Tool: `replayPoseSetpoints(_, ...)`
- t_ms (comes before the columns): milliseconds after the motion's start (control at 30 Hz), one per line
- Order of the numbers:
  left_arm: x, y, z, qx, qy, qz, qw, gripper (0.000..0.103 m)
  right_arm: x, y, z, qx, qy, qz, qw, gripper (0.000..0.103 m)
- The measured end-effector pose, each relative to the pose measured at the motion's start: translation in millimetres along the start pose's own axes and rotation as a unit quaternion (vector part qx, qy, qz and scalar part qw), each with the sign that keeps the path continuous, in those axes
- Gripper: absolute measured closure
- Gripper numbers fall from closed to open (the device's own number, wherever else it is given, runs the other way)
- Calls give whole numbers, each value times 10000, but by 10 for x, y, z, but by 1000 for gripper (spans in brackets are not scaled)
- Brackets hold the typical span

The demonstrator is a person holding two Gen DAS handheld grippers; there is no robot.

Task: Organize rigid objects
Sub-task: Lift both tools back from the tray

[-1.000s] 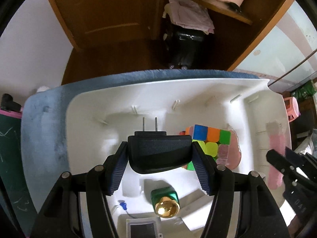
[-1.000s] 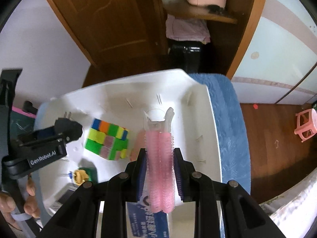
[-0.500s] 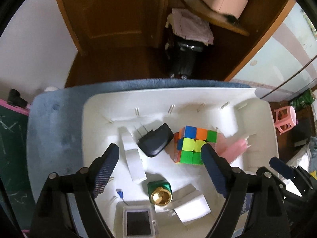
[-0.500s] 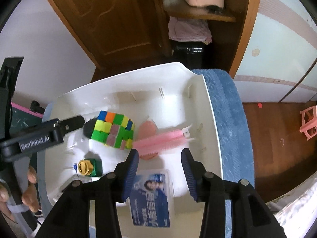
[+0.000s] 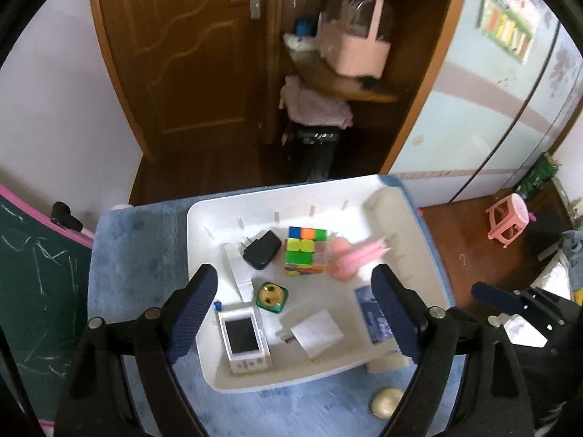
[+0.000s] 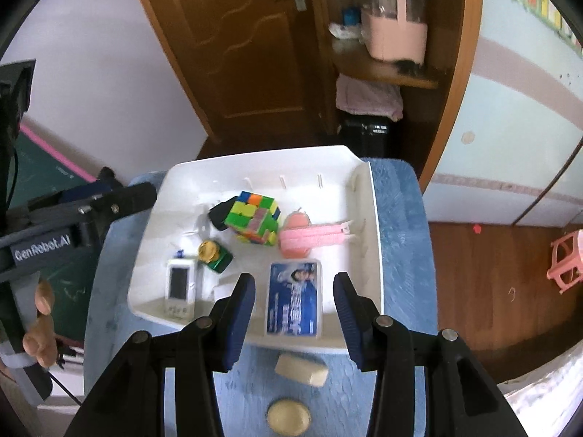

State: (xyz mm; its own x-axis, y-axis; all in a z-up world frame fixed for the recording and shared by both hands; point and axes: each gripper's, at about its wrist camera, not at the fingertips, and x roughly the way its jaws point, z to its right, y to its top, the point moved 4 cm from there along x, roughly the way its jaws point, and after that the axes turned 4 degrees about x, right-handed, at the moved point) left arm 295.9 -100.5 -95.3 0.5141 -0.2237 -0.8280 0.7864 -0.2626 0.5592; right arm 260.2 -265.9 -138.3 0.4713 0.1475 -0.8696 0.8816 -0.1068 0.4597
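A white tray (image 5: pixel 411 240) (image 6: pixel 371 225) sits on a blue mat. In it lie a black plug adapter (image 5: pixel 261 249) (image 6: pixel 218 215), a colour cube (image 5: pixel 305 251) (image 6: pixel 255 218), a pink hair roller (image 5: pixel 364 253) (image 6: pixel 315 236), a green bottle with gold cap (image 5: pixel 271 296) (image 6: pixel 215 255), a white device with a screen (image 5: pixel 243 338) (image 6: pixel 178 287) and a blue card case (image 6: pixel 295 298) (image 5: pixel 377 318). My left gripper (image 5: pixel 295 313) is open and empty above the tray's near side. My right gripper (image 6: pixel 295 313) is open and empty over the card case.
A beige block (image 6: pixel 300 367) (image 5: pixel 386 362) and a round gold lid (image 6: pixel 289 417) (image 5: pixel 386 400) lie on the blue mat (image 5: pixel 138 255) near the tray's front edge. A wooden door and cabinet stand behind. A pink stool (image 6: pixel 568 260) is on the floor to the right.
My left gripper let go of the black adapter and my right let go of the pink roller; both now lie in the tray. Both grippers opened and pulled back and up.
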Motion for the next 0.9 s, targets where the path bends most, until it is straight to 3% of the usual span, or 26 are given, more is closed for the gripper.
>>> replayPoseSetpoints(100,-236,-62,72,18,-47,219,9997,4,-226,-135,-19,-117,41,111,9999,57)
replayPoseSetpoints(233,-434,-162,204,177,-23,420,9990,4,-489,-347,-44,-283,1,321,9991,49)
replayPoseSetpoints(433,-589,-391,372,310,-212,514,9980,2,-691,-674,-62,-384,-80,546,9977,44)
replayPoseSetpoints(567,-589,-575,442,284,-327,556,9975,1,-710,-966,-46,-316,-137,820,9960,37)
replayPoseSetpoints(900,-306,-1033,760,522,-523,536,9958,1,-305,-1743,2,130,-295,1266,9914,36)
